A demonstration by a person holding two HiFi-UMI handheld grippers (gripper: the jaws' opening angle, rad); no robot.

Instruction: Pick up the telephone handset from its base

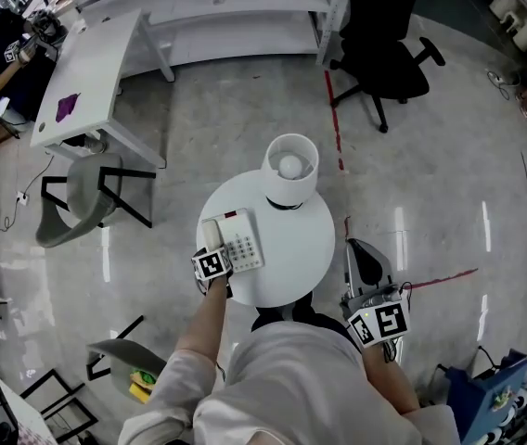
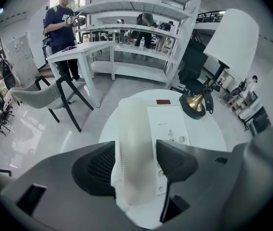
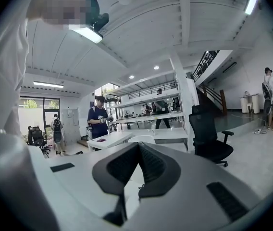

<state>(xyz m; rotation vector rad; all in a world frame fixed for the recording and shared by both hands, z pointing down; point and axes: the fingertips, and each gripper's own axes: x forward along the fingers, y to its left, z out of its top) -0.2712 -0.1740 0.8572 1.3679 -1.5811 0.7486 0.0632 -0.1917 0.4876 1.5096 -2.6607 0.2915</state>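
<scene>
A white telephone base (image 1: pixel 245 240) with a keypad lies on the round white table (image 1: pixel 305 248). Its white handset (image 1: pixel 212 234) rests along the base's left side. My left gripper (image 1: pixel 212 265) is at the handset's near end. In the left gripper view the handset (image 2: pixel 136 143) runs between the two dark jaws, which press on both its sides, so the left gripper (image 2: pixel 135 165) is shut on it, beside the base (image 2: pixel 167 124). My right gripper (image 1: pixel 378 323) hangs off the table at the lower right. Its jaws meet at the tips (image 3: pixel 138 146) with nothing between them.
A white-shaded lamp (image 1: pixel 291 167) with a brass foot (image 2: pixel 194 105) stands at the table's far side. A black office chair (image 1: pixel 384 44), a grey chair (image 1: pixel 83 197) and a white desk (image 1: pixel 92 72) stand around. A person (image 2: pixel 62 28) stands by the desk.
</scene>
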